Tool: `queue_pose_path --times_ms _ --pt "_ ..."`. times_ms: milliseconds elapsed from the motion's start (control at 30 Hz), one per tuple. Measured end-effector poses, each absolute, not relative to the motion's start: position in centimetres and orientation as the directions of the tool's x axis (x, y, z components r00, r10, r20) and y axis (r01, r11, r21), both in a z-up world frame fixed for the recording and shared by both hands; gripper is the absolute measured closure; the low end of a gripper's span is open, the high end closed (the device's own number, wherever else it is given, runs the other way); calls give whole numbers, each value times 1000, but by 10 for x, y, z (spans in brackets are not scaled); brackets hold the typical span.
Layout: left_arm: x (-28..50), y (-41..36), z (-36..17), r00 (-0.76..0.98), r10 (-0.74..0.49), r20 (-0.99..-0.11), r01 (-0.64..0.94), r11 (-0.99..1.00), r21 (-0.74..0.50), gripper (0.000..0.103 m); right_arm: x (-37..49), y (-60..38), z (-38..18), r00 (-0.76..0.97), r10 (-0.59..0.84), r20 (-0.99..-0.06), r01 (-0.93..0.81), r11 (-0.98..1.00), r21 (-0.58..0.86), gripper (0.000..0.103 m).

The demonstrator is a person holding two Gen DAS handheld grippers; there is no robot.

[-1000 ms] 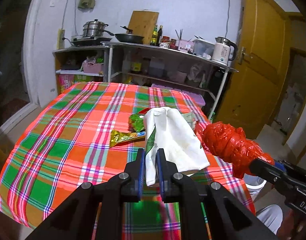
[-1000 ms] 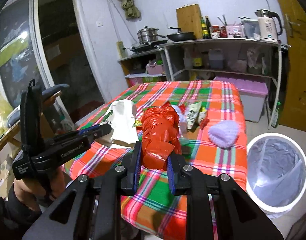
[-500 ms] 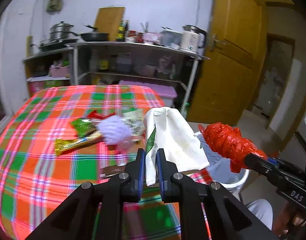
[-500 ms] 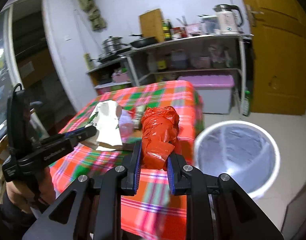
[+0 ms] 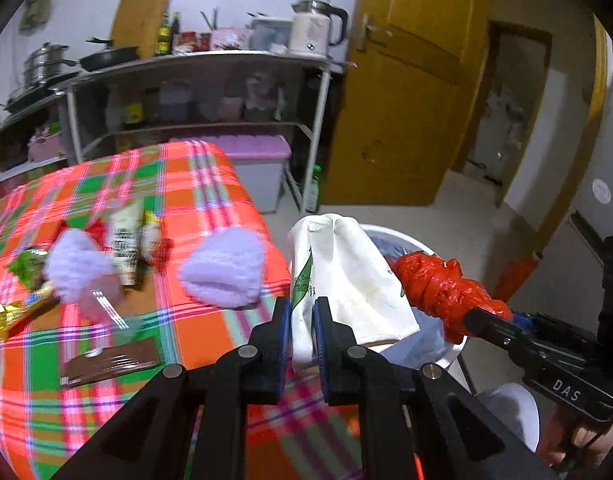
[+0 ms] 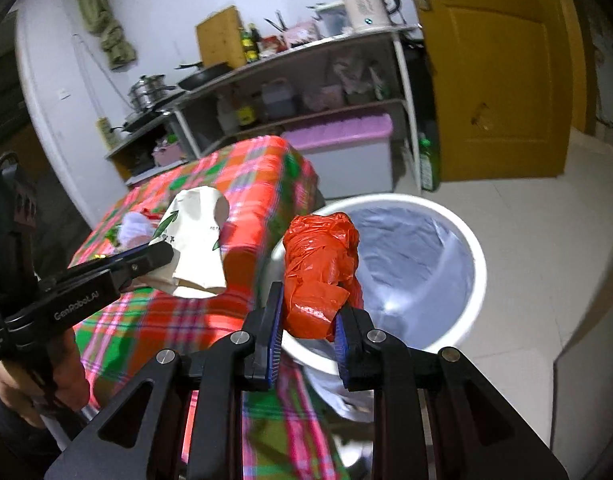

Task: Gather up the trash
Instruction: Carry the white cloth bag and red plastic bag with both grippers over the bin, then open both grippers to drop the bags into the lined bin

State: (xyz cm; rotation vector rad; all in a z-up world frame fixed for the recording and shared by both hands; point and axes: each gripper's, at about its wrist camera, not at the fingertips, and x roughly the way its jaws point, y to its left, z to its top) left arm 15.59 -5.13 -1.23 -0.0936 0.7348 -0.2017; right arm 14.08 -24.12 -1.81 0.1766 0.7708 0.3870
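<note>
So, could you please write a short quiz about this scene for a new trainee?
1. True or false: the right claw holds a red bag.
2. What does the left claw hold? A) a white bag B) a kettle C) a pan
3. Fill in: the bin stands on the ____, beside the table.

Key: 1. true. 2. A. 3. floor.
</note>
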Motion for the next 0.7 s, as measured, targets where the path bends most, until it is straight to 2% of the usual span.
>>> queue_pose_path --times_ms 333,400,467,700 --pt "193 -90 -47 634 -286 -719 234 956 -174 90 162 -264 -47 613 357 -705 -210 933 291 75" --pt "196 -94 -51 622 -285 -729 240 956 -169 90 163 -265 -48 611 354 -709 -205 935 289 68" --pt "197 -96 -54 611 -285 -739 240 956 -170 90 163 -265 -48 611 351 -710 -202 936 288 67" --pt "189 -88 -47 632 -297 -716 231 954 -192 90 156 -268 -39 635 350 -688 -203 936 288 67"
